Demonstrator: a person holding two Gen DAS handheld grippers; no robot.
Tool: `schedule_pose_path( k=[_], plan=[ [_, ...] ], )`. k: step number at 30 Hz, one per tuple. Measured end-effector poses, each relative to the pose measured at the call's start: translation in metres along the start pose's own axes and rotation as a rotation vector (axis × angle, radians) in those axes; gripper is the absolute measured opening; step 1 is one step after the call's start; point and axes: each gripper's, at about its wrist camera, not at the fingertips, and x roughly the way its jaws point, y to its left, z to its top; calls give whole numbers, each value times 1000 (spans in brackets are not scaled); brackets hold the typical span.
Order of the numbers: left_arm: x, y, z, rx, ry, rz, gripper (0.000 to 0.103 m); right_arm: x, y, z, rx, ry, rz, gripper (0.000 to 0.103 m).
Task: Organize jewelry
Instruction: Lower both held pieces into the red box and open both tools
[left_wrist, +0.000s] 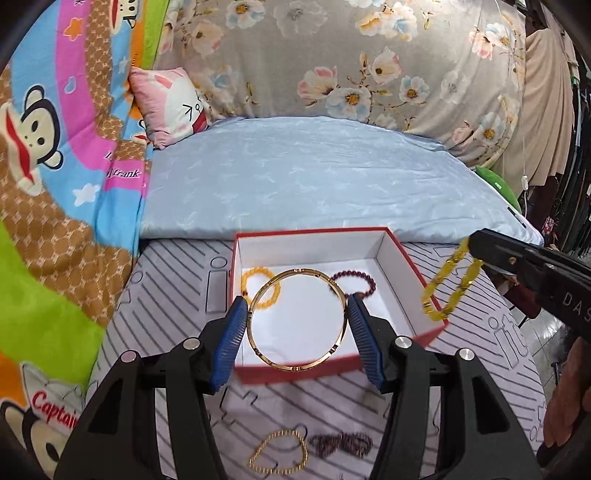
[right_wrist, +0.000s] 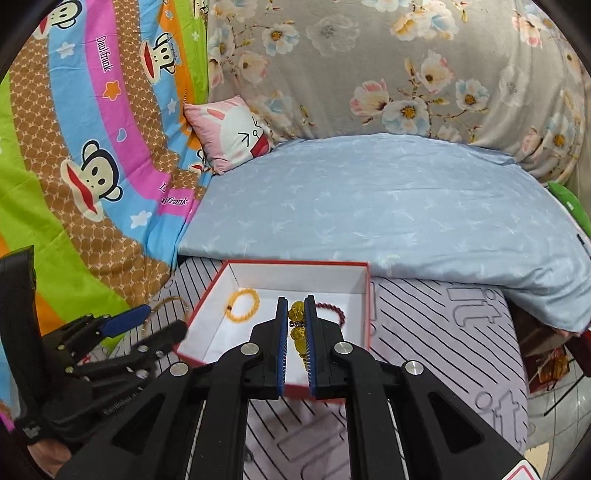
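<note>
A red box (left_wrist: 424, 284) with a white inside sits open on a striped grey cloth (left_wrist: 177, 280), and everything here is easiest placed against it.

The left gripper (left_wrist: 297, 306) hovers over the box's near wall. Its blue pads (left_wrist: 232, 332) press on either side of a thin gold bangle (left_wrist: 258, 295), so the fingers are closed on it. The ring is held up over the near half of the box, its lower edge passing in front of the near wall.

The right gripper (right_wrist: 296, 314) comes in over the box's right side. Its fingers are nearly together, pinching a bracelet of yellow beads (right_wrist: 297, 334); from the left wrist view that bracelet (left_wrist: 448, 288) dangles at the box's right wall, partly outside it.

Lying on the box floor near the far wall are two bracelets: an orange bead bracelet (left_wrist: 248, 277) toward the left corner and a dark red bead bracelet (left_wrist: 364, 281) toward the right. They lie well apart.

On the cloth in front of the box, on the side nearest the person, lie a gold chain bracelet (left_wrist: 280, 458) and, just beside it to the right, a bunched dark red bracelet (left_wrist: 341, 445).

Behind the box is a pale blue sheet (left_wrist: 314, 173), with a small pink cushion (left_wrist: 170, 107) at its far left and a cartoon monkey blanket (left_wrist: 55, 147) to the box's left.
</note>
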Motion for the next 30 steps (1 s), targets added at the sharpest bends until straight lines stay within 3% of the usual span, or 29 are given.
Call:
schedule_pose_path(
  k=[8,14,18,21,30],
  plan=[
    [58,3,6,-13,60,13,53,68,-5,0,27,90,33,8],
    [87,5,-5,1,106,23,54,104,-14,-16,31,159,-18,12],
    [86,10,-9,-9,86,64,68,100,-27,-22,60,142,-63,36],
    [75,15,-10,-23,51,84,76,87,-32,-24,67,117,-70,39],
    [25,29,-26,-73,20,61,79,38,-18,-47,-4,65,-91,44]
  ],
)
